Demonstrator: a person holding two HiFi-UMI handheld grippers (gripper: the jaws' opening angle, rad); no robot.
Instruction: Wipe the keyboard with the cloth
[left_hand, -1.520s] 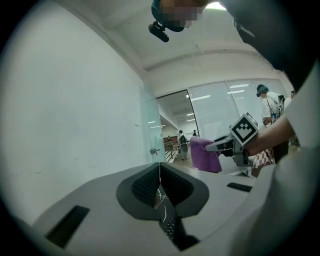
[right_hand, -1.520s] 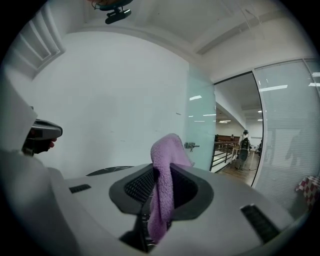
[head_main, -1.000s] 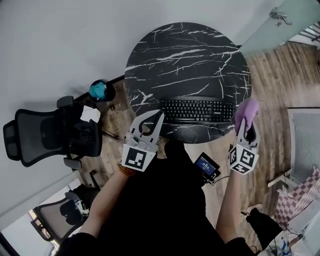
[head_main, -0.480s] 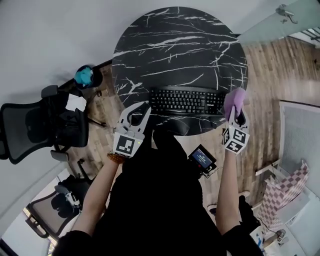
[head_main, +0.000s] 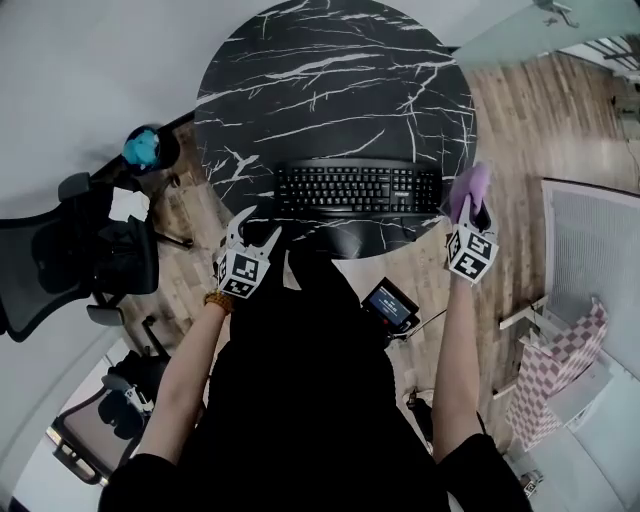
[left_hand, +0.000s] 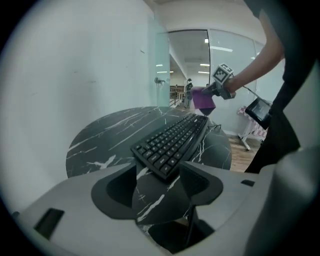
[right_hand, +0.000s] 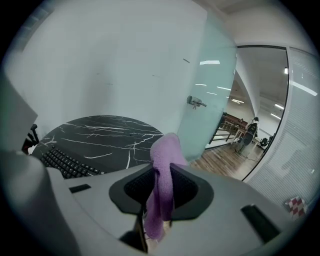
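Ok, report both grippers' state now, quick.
Left gripper: jaws open, just been opening, nothing between them.
Right gripper: jaws shut on the purple cloth.

Left gripper (head_main: 253, 227) jaws just opened, empty; right gripper (head_main: 471, 210) pinches the cloth (head_main: 472, 183)

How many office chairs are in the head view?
2. One black chair at the left, beside the round table; a second chair at the lower left, near the frame's edge. More may be hidden.
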